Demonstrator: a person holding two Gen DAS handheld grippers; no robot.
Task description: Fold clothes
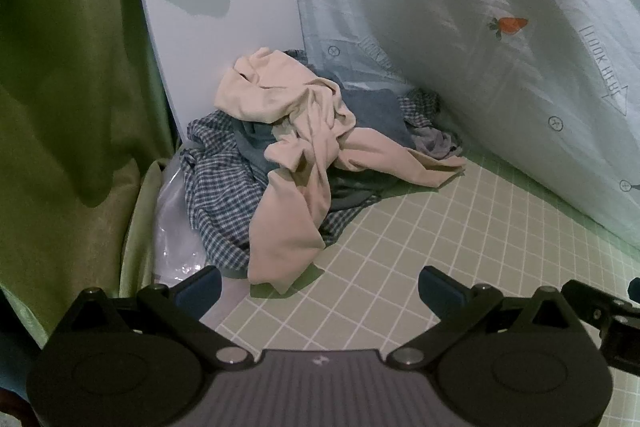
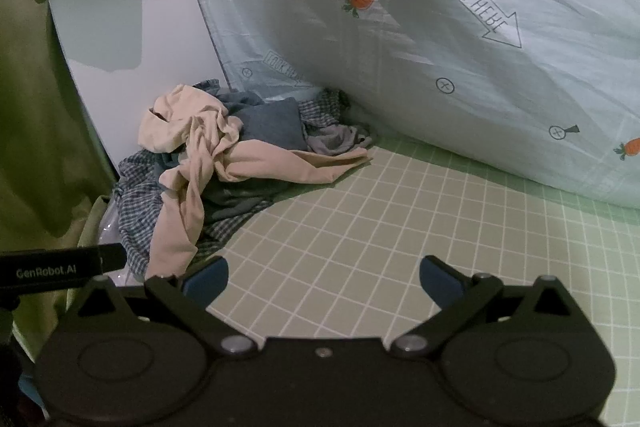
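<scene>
Because the clothes (image 1: 304, 155) lie crumpled in a heap in the corner between wall (image 1: 240, 7) and duvet (image 1: 500, 47), both grippers, left (image 1: 320, 287) and right (image 2: 322, 277), hover over the grid sheet (image 2: 380, 227), fingers spread and empty.

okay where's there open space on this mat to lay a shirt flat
The green grid mat is bare between both open grippers, left and right, and the carrot-print quilt. It is crowded at the far left corner, where the clothes pile sits against the white board.
</scene>
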